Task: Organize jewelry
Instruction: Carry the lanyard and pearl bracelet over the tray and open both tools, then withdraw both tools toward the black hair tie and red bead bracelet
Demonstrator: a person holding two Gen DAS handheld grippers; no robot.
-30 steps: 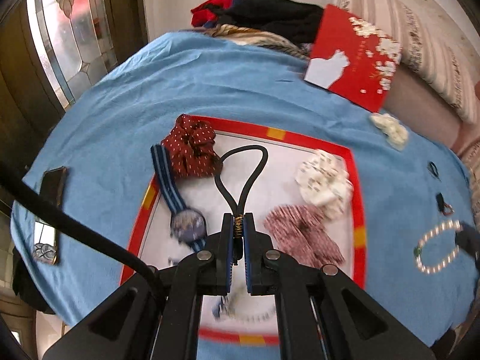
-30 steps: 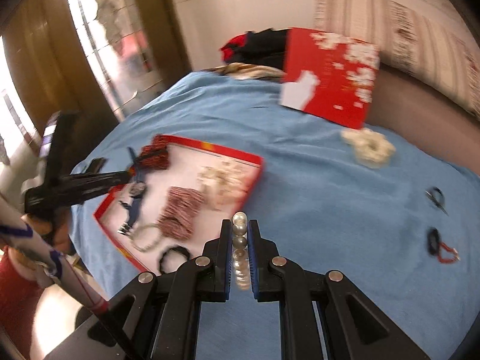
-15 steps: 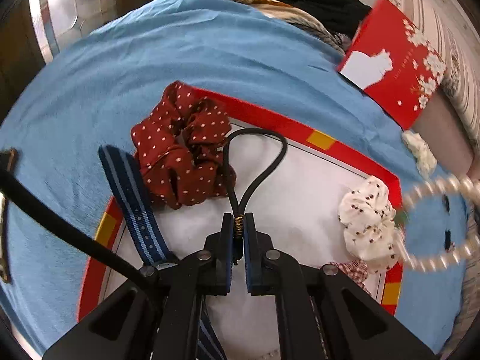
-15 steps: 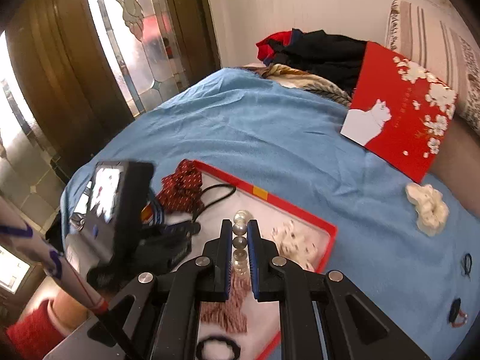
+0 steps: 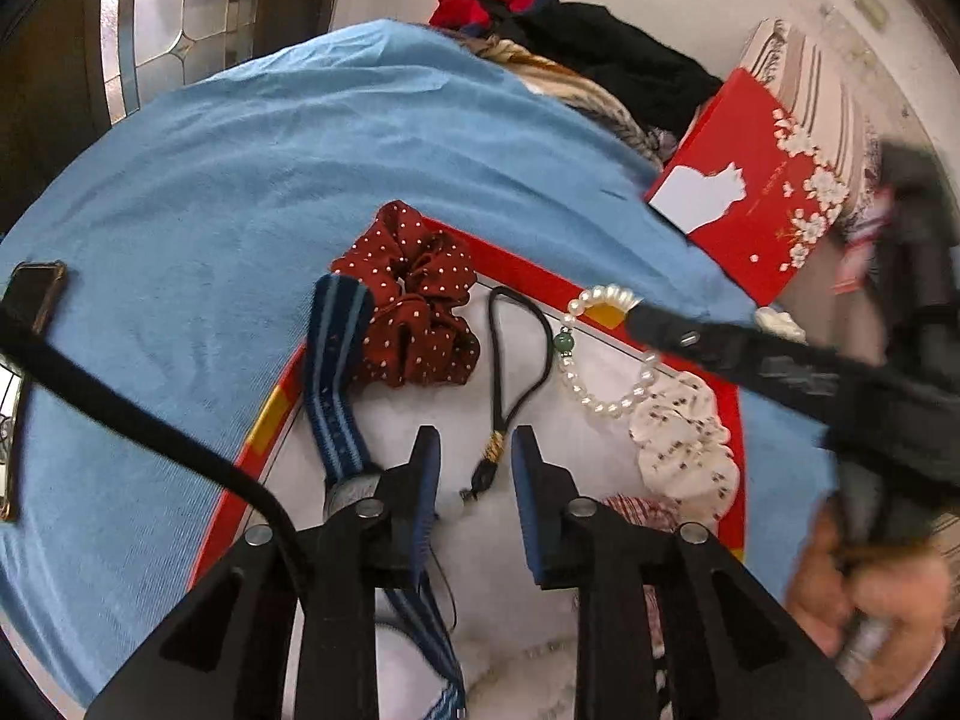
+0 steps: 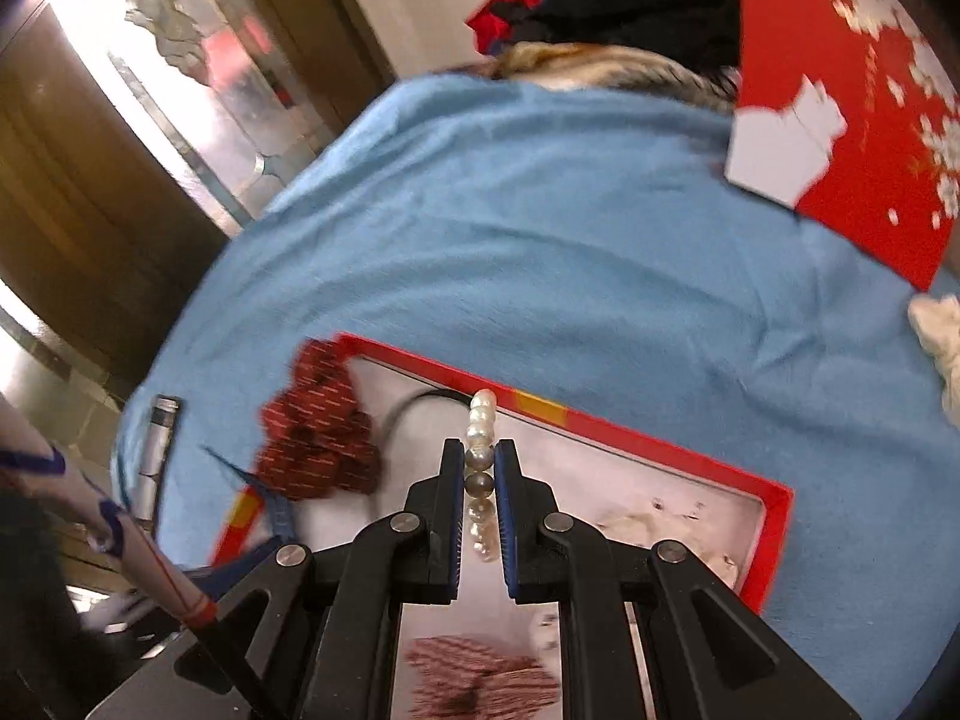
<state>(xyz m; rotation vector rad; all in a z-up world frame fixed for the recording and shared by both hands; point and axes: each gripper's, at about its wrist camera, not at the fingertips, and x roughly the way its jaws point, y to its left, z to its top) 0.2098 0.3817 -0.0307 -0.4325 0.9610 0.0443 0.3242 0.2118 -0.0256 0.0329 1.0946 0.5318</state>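
Note:
My left gripper (image 5: 475, 444) hangs low over the red-rimmed white tray (image 5: 528, 270). Its jaws are opening, and the gold-clasped end of the black cord hair tie (image 5: 521, 360) lies on the tray between the pads, untouched. My right gripper (image 6: 479, 450) is shut on a pearl bracelet (image 6: 482, 408) with one green bead and holds it over the tray's far side (image 6: 600, 420). In the left wrist view the pearl bracelet (image 5: 600, 402) dangles from the right gripper (image 5: 636, 315) just beyond the hair tie.
In the tray lie a red dotted scrunchie (image 5: 414, 312), a blue striped watch strap (image 5: 333, 372), a white floral scrunchie (image 5: 684, 438) and a red striped one (image 6: 474, 672). On the blue cloth (image 5: 240, 180) rest a red cat box (image 5: 750, 192) and a phone (image 5: 24, 324). Clothes (image 5: 588, 48) are piled behind.
The left gripper sank toward the tray and opened, letting the black hair tie go. The right gripper carried the pearl bracelet leftward from the blue cloth to over the tray.

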